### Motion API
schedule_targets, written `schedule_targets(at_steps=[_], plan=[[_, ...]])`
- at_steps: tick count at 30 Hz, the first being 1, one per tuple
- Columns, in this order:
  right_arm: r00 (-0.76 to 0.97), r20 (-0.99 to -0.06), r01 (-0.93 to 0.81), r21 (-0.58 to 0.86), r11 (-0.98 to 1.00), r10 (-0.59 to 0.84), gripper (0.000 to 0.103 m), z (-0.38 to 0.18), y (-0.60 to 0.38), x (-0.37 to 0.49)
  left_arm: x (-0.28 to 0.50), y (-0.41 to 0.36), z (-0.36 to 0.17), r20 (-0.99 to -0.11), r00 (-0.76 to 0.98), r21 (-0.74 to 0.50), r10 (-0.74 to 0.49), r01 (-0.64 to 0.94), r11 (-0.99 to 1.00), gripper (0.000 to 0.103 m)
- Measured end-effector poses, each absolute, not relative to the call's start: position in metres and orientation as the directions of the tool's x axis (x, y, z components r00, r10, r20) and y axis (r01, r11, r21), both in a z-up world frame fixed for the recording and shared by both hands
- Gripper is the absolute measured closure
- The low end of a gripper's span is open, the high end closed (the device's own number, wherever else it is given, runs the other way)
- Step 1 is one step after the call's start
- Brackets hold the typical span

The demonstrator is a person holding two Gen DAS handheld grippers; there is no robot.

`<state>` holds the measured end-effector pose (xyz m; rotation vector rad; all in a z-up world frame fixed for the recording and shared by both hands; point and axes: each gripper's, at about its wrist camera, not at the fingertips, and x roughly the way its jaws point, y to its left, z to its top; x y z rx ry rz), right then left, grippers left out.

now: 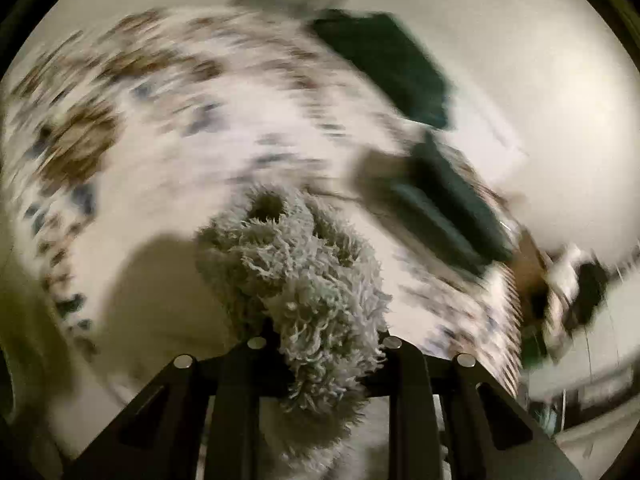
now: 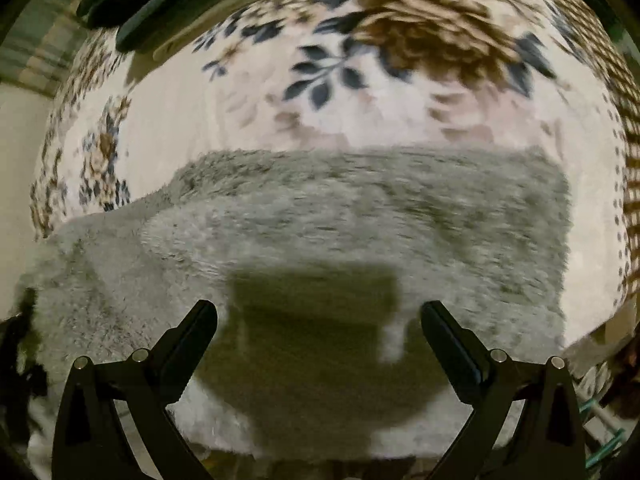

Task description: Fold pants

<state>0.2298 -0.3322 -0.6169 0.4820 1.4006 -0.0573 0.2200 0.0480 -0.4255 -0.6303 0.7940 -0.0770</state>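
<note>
The left hand-held gripper (image 1: 320,344) is clamping a bunched fold of the fluffy grey pants (image 1: 296,280), lifting it above the bed (image 1: 168,184); the fabric is filling the gap between its jaws. That view is smeared by motion, so the dark shapes (image 1: 400,68) toward the bed's far right edge are too blurred to name.

In the right wrist view, the pants (image 2: 340,216) are lying spread flat across the floral blanket (image 2: 360,64), reaching from the bed's left edge almost to its right edge. The right hand-held gripper (image 2: 320,324) is hovering just above them with its fingers (image 2: 200,320) wide apart, gripping nothing and casting a shadow on the cloth.

Judging by this, a fold is under way: the left side is carrying one end of the pants over the rest. The next move probably calls for the right hand-held gripper to pinch the near edge, or pin the cloth, so that the fold lands square and the pile does not slide.
</note>
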Motion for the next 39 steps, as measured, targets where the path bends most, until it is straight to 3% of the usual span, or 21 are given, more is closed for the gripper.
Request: schedule_targets(at_steps=[4, 8, 18, 21, 23, 26, 32, 39], plan=[[0.231, -0.939, 0.386, 0.33, 0.861, 0.256, 0.0, -0.595, -0.383, 0.208, 0.207, -0.049, -0.389, -0.625, 0.651, -0.544, -0.432, 0.034, 0.838, 0.084], [0.274, -0.938, 0.446, 0.32, 0.836, 0.214, 0.0, -0.571, -0.44, 0.181, 0.197, -0.145, -0.399, -0.669, 0.526, -0.524, -0.526, 0.168, 0.835, 0.085], [0.252, -0.961, 0.612, 0.251, 0.75, 0.116, 0.0, -0.578, -0.568, 0.11, 0.187, -0.288, -0.475, -0.822, 0.275, -0.424, -0.5, 0.291, 0.858, 0.084], [0.24, -0.963, 0.627, 0.248, 0.738, 0.119, 0.0, -0.585, -0.583, 0.1, 0.185, -0.298, -0.481, -0.854, 0.22, -0.415, -0.472, 0.257, 0.872, 0.068], [0.243, -0.961, 0.625, 0.258, 0.737, 0.13, 0.0, -0.586, -0.588, 0.096, 0.181, -0.297, -0.474, -0.85, 0.21, -0.425, -0.483, 0.269, 0.865, 0.028], [0.255, -0.952, 0.617, 0.297, 0.729, 0.172, 0.0, -0.589, -0.594, 0.095, 0.166, -0.292, -0.461, -0.829, 0.211, -0.448, -0.517, 0.302, 0.842, 0.011], [0.313, -0.901, 0.56, 0.429, 0.709, 0.299, 0.0, -0.582, -0.576, 0.113, 0.153, -0.239, -0.441, -0.86, 0.235, -0.395, -0.453, 0.254, 0.883, 0.007], [0.316, -0.83, 0.39, 0.555, 0.734, 0.46, 0.0, -0.584, -0.489, 0.157, 0.176, -0.125, -0.429, -0.902, 0.342, -0.278, -0.264, 0.01, 0.961, 0.007]])
